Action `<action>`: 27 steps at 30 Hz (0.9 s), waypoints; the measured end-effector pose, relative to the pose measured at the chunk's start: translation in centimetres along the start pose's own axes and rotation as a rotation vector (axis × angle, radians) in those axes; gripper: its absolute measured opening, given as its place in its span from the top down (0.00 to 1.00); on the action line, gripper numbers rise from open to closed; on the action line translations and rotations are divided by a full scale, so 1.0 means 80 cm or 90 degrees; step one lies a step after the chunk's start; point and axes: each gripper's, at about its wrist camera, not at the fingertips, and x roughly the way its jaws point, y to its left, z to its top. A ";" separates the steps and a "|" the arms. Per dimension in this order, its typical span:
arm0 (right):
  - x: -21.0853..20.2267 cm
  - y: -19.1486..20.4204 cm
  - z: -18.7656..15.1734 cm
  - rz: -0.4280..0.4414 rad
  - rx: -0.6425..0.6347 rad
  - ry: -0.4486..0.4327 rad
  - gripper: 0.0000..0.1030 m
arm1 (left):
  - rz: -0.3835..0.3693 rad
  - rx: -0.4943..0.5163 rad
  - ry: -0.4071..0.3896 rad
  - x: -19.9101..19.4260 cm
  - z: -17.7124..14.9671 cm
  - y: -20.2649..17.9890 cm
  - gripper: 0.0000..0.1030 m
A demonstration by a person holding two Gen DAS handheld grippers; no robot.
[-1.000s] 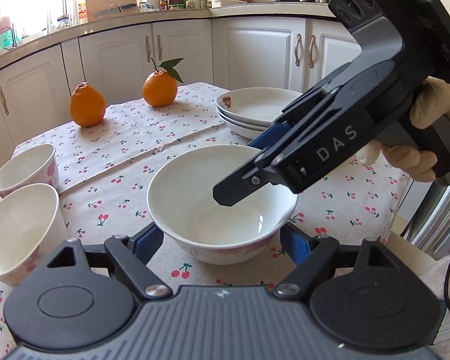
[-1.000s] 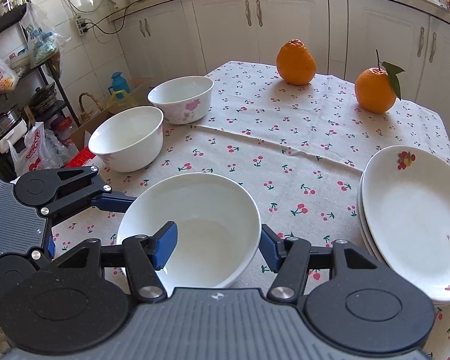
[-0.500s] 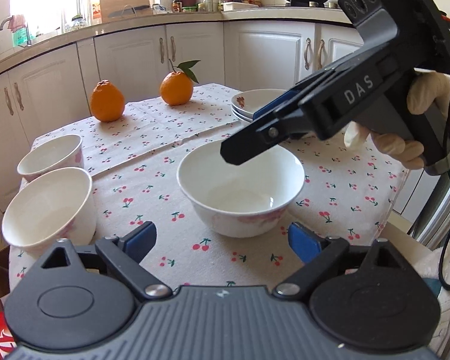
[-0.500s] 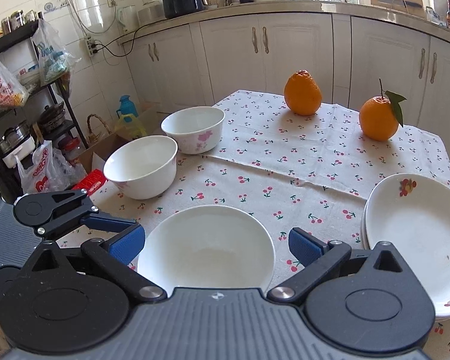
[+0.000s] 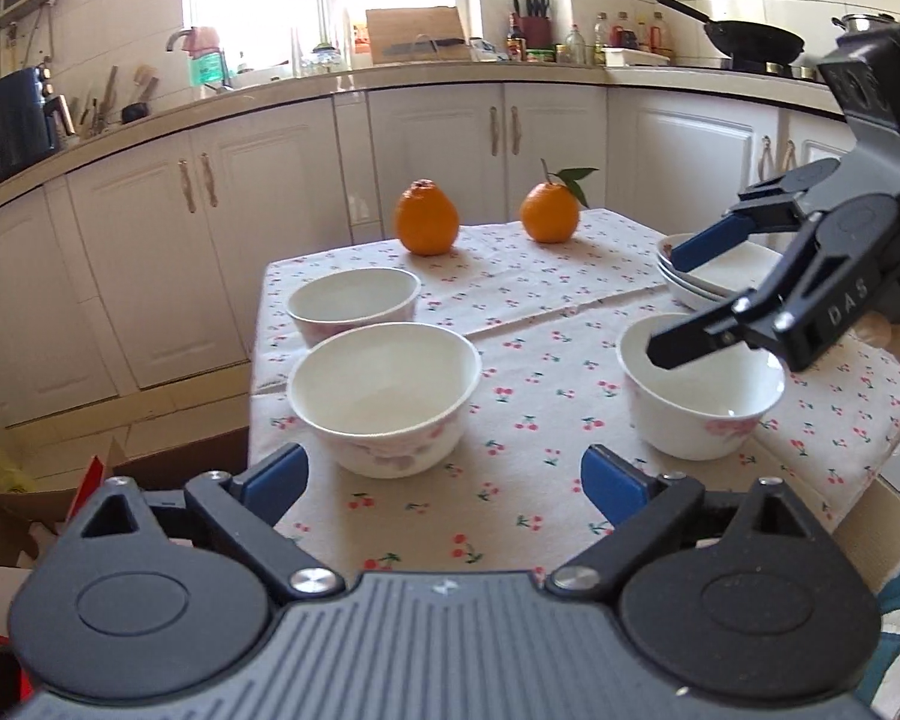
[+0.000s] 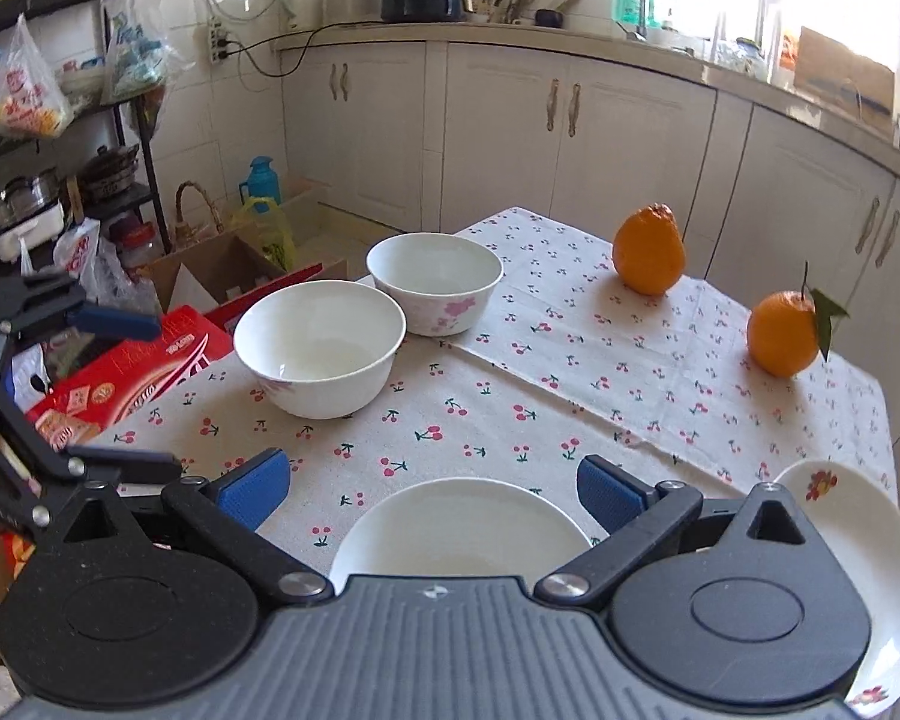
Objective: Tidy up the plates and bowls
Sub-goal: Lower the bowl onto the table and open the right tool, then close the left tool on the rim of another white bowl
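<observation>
Three white bowls with pink flowers stand on the cherry-print tablecloth point(image 5: 546, 396). One bowl point(image 5: 702, 396) point(image 6: 462, 522) stands alone, and my right gripper point(image 5: 678, 294) point(image 6: 432, 489) hovers open just above and behind it, touching nothing. The other two bowls, a near one point(image 5: 384, 396) point(image 6: 321, 348) and a far one point(image 5: 354, 300) point(image 6: 435, 282), sit side by side. My left gripper point(image 5: 444, 480) point(image 6: 132, 390) faces the near one, short of it; its jaws are opening with nothing between them. A stack of white plates point(image 5: 708, 282) point(image 6: 870, 540) lies at the table's right.
Two oranges point(image 5: 426, 225) point(image 5: 551, 213) sit at the table's far end. A red box point(image 6: 120, 372) and open cartons point(image 6: 222, 264) stand on the floor by the table's left edge. White cabinets point(image 5: 438, 138) line the wall behind. A gloved hand point(image 5: 894, 336) holds the right gripper.
The right gripper's jaws spread wide, let go of the lone bowl and drew back and up. The left gripper left that bowl, swung left to face the other two, and opened wider.
</observation>
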 end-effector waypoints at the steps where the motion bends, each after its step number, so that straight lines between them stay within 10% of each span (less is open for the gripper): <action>1: 0.002 0.009 0.004 -0.007 -0.019 -0.002 0.00 | 0.008 -0.002 -0.004 -0.001 0.002 0.007 0.05; 27: 0.099 0.062 0.045 0.068 -0.096 0.038 0.00 | -0.056 -0.009 0.083 0.123 0.054 0.091 0.08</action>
